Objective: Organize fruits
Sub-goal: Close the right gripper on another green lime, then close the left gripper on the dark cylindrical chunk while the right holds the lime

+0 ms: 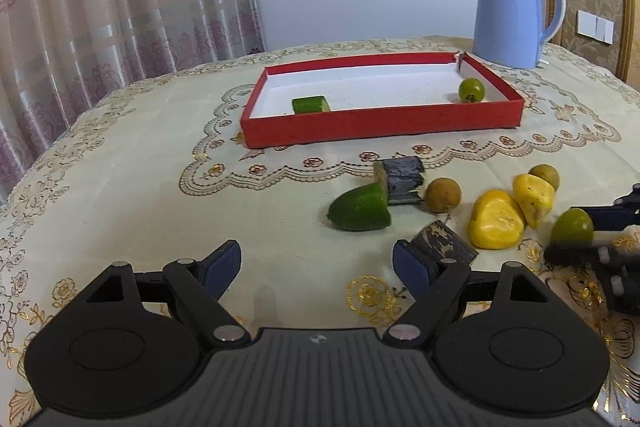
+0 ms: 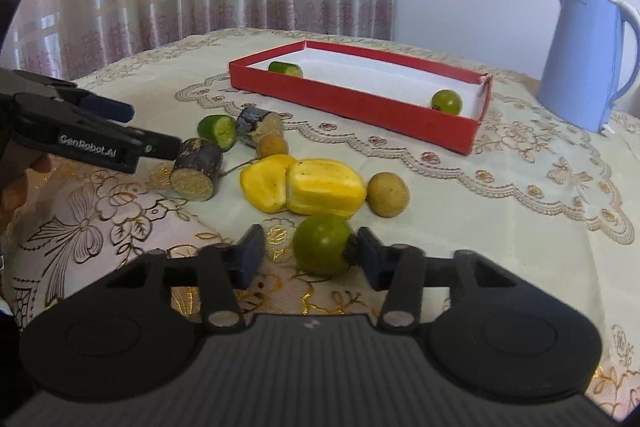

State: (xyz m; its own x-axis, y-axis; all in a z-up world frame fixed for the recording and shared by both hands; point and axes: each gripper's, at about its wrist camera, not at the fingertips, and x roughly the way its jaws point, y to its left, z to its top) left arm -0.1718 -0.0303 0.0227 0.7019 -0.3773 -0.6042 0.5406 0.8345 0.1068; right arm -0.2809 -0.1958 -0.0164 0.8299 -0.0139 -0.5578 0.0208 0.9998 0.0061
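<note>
- Two pieces are seen already inside the shallow red cardboard tray (image 1: 380, 125) at the frame's upper middle: a cut green cucumber chunk (image 1: 311, 104) and a small round green fruit (image 1: 471, 90).
- Left on the embroidered cream tablecloth (image 1: 140, 187): a green half-fruit (image 1: 360, 207), two dark sugarcane sections (image 1: 402, 179), two brown longans (image 1: 443, 195), two yellow jackfruit pieces (image 1: 496, 219).
- The left gripper (image 1: 318, 267) is held wide apart, empty.
- The right gripper (image 2: 310, 255) brackets a round green fruit (image 2: 322, 245) at lower centre; only the right pad touches, so no grip is judged yet.
</note>
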